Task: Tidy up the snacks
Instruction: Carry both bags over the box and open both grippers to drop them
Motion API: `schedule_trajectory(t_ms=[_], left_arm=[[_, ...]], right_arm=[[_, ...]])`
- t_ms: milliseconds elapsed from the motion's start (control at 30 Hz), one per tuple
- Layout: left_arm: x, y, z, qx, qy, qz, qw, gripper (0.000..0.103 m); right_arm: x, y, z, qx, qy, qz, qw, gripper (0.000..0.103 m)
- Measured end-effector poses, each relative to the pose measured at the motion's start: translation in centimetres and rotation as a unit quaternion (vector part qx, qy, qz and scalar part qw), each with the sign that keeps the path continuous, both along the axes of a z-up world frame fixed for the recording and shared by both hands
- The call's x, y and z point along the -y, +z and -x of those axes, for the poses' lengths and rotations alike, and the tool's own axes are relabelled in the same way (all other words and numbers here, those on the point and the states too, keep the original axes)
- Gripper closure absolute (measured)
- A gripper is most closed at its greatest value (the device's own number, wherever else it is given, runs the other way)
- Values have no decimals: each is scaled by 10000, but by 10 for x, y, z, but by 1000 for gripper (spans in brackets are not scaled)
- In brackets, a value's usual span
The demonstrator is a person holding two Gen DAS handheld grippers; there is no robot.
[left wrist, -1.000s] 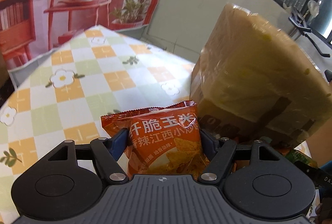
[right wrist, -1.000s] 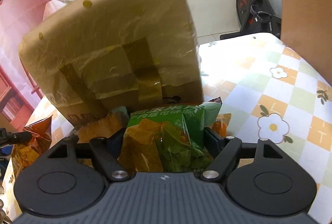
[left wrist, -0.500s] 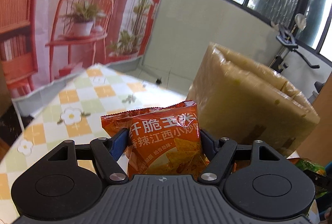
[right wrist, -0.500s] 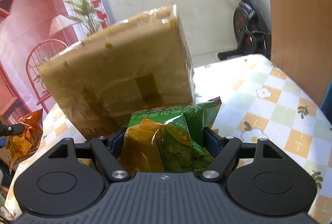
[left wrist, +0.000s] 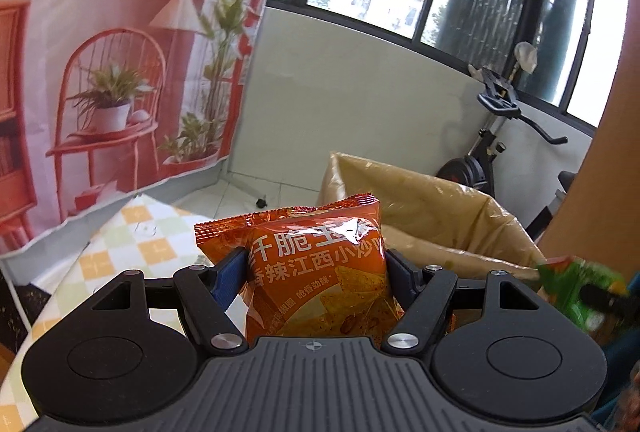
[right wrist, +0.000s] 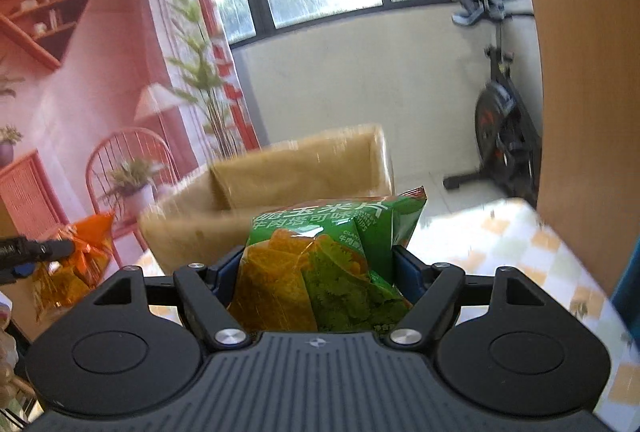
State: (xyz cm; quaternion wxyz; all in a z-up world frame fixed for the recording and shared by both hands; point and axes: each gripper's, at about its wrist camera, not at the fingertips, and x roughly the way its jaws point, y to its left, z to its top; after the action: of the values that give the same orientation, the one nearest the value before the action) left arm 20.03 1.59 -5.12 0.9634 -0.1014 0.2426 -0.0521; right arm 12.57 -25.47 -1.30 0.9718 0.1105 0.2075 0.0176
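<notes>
I had the left gripper (left wrist: 316, 268) clamped on an orange corn-chip bag (left wrist: 316, 272), its blue pads pressing both flanks. The bag stood upright between the jaws, long axis running away from the camera and top seal pointing to twelve o'clock. The right gripper (right wrist: 316, 264) was the same story: jaws held part-way apart by the bulk of a green corn-chip bag (right wrist: 332, 256), pads squeezing its sides, the top leaning towards one o'clock.

Beyond the jaws lay what mattered. From the left gripper, the open tape-wrapped cardboard box (left wrist: 436, 216) sat at about one to two o'clock, its mouth facing up and its near rim just beyond the orange bag's top. From the right gripper the same box lay at eleven to twelve o'clock, blurred, again just behind the held bag. Each gripper showed at the edge of the other's view, so the box lay between them.

I judged neither hand clearly nearer; both looked down into the opening over the checked tablecloth (left wrist: 132, 244), so either bag could go forward and down.
</notes>
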Motion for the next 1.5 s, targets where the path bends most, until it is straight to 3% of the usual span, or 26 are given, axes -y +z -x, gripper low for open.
schedule_trajectory(t_ms=[200,667,900,1200,1500], left_arm=[[15,11,-10,168,-172,-62,9997,28],[43,36,-36,546,-320,-154,9979,28],[62,39,-61,887,-321,-307,9951,27],[90,23,-100,644,-464,-636,9948,27],[107,7,-126,270,-633,-905,9935,27]], right_arm=[[4,25,-10,225,98,131,9996,26],[13,36,-44,359,313,225,9986,26],[14,37,-80,682,472,344,9960,26],[-6,8,-133,714,725,730,9921,26],[0,-26,-159,548,712,327,9954,26]])
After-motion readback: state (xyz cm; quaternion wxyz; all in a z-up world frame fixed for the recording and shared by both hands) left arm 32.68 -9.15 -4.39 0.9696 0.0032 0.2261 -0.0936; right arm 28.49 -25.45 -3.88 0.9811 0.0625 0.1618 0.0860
